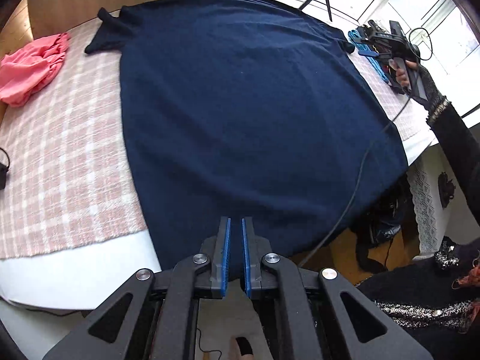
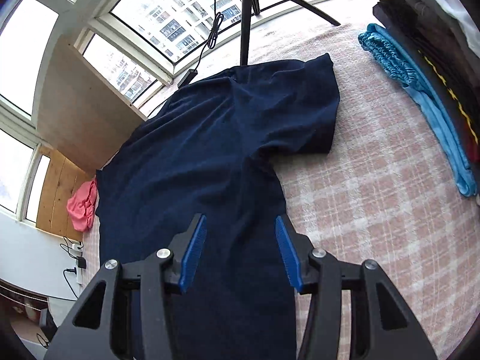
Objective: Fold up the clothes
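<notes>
The left tool point(image 1: 236, 225) hangs over the near hem of the navy T-shirt point(image 1: 240, 114), its blue pads point(image 1: 227, 249) drawn almost together with only a thin slit between them and nothing caught there. The right tool point(image 2: 241, 225) stands with its jaws parted wide, the shirt's cloth lying below the gap but not pinched by either pad.

The T-shirt is spread flat across the pink checked blanket point(image 1: 60, 156) on the bed, its back or front up, one short sleeve point(image 2: 312, 102) sticking out to the side and lying smooth, the other sleeve point(image 1: 105, 33) out toward the far corner. A few soft creases run through the body.

In the left wrist view the right tool appears at the far edge of the shirt, held in a person's hand point(image 1: 403, 73) with a dark sleeve behind it.

Beside the shirt, a crumpled pink garment point(image 1: 33, 66) sits on the blanket near a wooden board. On the other side a folded light blue garment point(image 2: 420, 96) lies along the blanket's edge next to a dark pile. A black tripod point(image 2: 249, 15) stands at the window behind the collar.
</notes>
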The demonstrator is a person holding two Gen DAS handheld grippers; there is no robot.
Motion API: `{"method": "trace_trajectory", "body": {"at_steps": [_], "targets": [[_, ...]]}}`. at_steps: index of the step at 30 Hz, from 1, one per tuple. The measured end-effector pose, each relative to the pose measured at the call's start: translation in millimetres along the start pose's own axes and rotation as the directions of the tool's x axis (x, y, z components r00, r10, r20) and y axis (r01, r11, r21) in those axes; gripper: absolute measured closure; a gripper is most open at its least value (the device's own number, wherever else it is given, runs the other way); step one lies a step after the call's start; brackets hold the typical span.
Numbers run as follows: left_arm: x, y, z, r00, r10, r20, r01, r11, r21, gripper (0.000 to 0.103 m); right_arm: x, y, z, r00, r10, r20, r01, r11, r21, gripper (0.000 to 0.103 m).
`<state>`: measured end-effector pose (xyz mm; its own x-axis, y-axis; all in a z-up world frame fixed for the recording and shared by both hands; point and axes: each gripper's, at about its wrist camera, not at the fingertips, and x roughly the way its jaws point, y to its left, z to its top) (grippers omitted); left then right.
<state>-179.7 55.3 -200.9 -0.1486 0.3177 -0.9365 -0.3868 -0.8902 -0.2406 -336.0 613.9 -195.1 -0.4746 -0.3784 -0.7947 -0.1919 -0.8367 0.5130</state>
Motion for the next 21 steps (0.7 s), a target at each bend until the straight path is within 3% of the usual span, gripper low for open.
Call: {"method": "trace_trajectory", "body": {"at_steps": [4,7,8,9,10,11,14,16,21], "targets": [[32,1,10,0.996,-0.035,-0.082,0.038,0.999,0.025,0.098,42,-13,31,0.998,-0.056,-0.027,0.058,0.996,0.061,0.056],[45,11,13,0.99,-0.071,-0.122,0.072,0.997,0.007,0.098,52,-22,40,1.0,0.008,-0.01,-0.007,0.994,0.113,0.056],[49,14,13,0.988,-0.076,-0.136,0.077,0.997,0.004,0.098,53,-23,43,1.0,0.029,0.0,-0.029,0.994,0.108,0.067],[53,18,12,0.986,-0.07,-0.148,0.071,0.997,0.0,0.098,53,-21,47,1.0,0.023,0.008,-0.024,0.996,0.088,0.085],[55,21,12,0.986,-0.071,-0.149,0.07,0.997,-0.012,0.099,50,-14,50,0.999,-0.036,0.014,0.035,0.999,0.037,0.1],[55,25,13,0.985,-0.092,-0.147,0.089,0.996,-0.028,0.1,46,-6,54,0.994,-0.103,0.031,0.104,0.994,-0.024,0.1],[53,32,10,0.981,-0.13,-0.143,0.124,0.991,-0.051,0.1,38,7,68,0.948,-0.3,0.108,0.313,0.941,-0.13,0.101],[53,32,10,0.98,-0.136,-0.144,0.13,0.99,-0.049,0.1,45,3,74,0.937,-0.345,0.05,0.348,0.927,-0.137,0.098],[48,33,7,0.984,-0.134,-0.118,0.125,0.989,-0.08,0.1,19,25,51,0.939,-0.331,0.092,0.343,0.917,-0.204,0.094]]}}
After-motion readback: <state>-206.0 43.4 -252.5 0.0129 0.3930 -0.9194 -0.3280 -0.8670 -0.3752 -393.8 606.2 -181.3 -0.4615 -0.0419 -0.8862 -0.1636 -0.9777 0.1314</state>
